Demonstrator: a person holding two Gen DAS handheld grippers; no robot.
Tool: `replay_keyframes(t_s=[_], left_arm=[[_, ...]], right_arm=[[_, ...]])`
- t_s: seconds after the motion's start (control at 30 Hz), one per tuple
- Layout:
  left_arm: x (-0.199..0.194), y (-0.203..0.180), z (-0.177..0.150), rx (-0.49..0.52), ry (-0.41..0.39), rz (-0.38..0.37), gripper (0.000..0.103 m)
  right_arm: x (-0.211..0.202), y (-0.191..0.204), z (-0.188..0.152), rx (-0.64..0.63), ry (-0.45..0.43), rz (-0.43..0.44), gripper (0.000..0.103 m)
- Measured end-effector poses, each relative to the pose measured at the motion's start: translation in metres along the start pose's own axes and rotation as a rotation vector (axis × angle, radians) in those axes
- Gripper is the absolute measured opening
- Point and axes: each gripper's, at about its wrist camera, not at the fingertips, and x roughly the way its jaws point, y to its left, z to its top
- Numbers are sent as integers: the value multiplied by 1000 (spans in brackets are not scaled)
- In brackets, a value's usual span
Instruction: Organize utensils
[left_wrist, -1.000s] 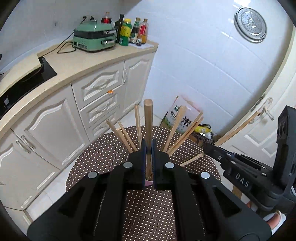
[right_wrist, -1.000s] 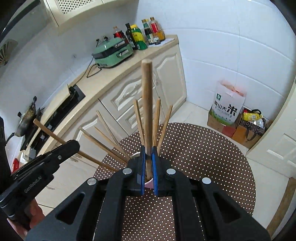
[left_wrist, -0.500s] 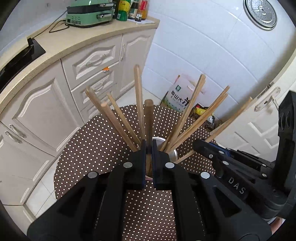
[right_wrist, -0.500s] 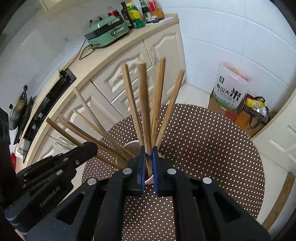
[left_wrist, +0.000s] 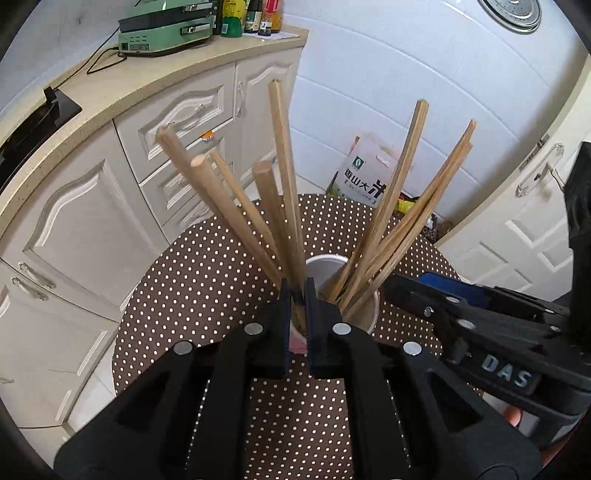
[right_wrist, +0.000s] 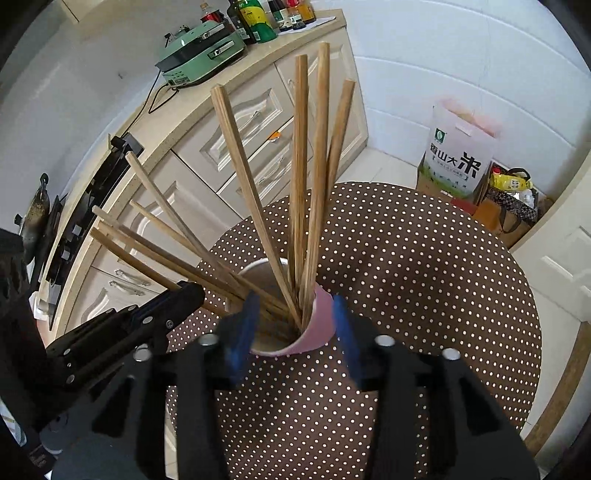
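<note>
**A:** Where is everything sitting right now?

**B:** The pink cup (right_wrist: 317, 328) is standing at the lower centre of the right wrist view, on the brown dotted tablecloth (right_wrist: 424, 277), and the wooden chopsticks (right_wrist: 314, 177) are fanning out of it toward the top and the left of the frame. In the left wrist view the same cup (left_wrist: 354, 295) is showing just above the fingers, a little right of centre.

**A:** And the grippers?

**B:** The right gripper (right_wrist: 293, 332) is opening; its blue pads are standing either side of the cup and I am seeing no pressure on anything, so the stick it was carrying looks to be resting in the cup. The left gripper (left_wrist: 296, 314) is nearly closed, pinching the low end of one chopstick (left_wrist: 271, 218) whose round top is reaching up toward mid-frame. That stick's tip is already pointing down at the cup's near rim.

**A:** So how should the drop be done well?

**B:** I would judge it best that the left one is letting go only once the tip is inside the rim, opening gently so the stick is sliding down rather than bouncing. The cup looks light and crowded, so the main risk is nudging it over or knocking the leaning sticks. Both grippers should be backing out upward, clear of the fan.
</note>
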Motion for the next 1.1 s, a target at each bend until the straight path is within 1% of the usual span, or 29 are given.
replay_keyframes(t_s=[0.03, 0.1, 0.2, 0.23, 0.27, 0.33, 0.37, 0.4, 0.47, 0.53, 0.6, 0.73, 0.87, 0.93, 1.03, 1.1], left_arm=[[0, 1, -1, 1, 7, 3, 8], [-1, 3, -5, 2, 12, 1, 9], [-2, 4, -11, 6, 21, 18, 18], [-4, 5, -13, 7, 18, 28, 26], [-5, 5, -15, 9, 15, 33, 38], [-12, 5, -20, 14, -11, 44, 55], [-14, 5, -22, 14, -19, 49, 55], [-17, 6, -23, 13, -19, 49, 55], [-21, 7, -27, 5, -14, 40, 55], [-27, 9, -32, -1, -19, 35, 57], [-34, 9, -38, 6, -28, 36, 59], [-52, 4, -50, 21, -66, 55, 64], [-73, -3, -61, 17, -103, 62, 67], [-85, -7, -67, 18, -127, 67, 68], [-108, -21, -80, 25, -174, 81, 70], [-120, -27, -89, 25, -191, 86, 71]], right_arm=[[-2, 0, -2, 3, -1, -4, 48], [-5, -1, -6, 11, -4, -13, 55], [-11, -6, -14, 38, -6, -28, 60], [-13, -8, -16, 46, -6, -30, 61], [-14, -9, -19, 53, -5, -34, 61], [-18, -12, -24, 64, -5, -46, 62], [-19, -13, -26, 72, -5, -51, 63], [-23, -14, -30, 81, -7, -53, 68], [-29, -15, -36, 88, -22, -59, 75], [-36, -14, -43, 87, -34, -68, 76], [-41, -14, -48, 89, -37, -74, 83], [-57, -12, -59, 80, -71, -62, 87], [-74, -9, -70, 62, -95, -63, 93], [-88, -6, -80, 40, -121, -47, 93], [-107, -3, -92, 0, -155, -56, 94], [-119, -3, -99, -14, -170, -57, 94]])
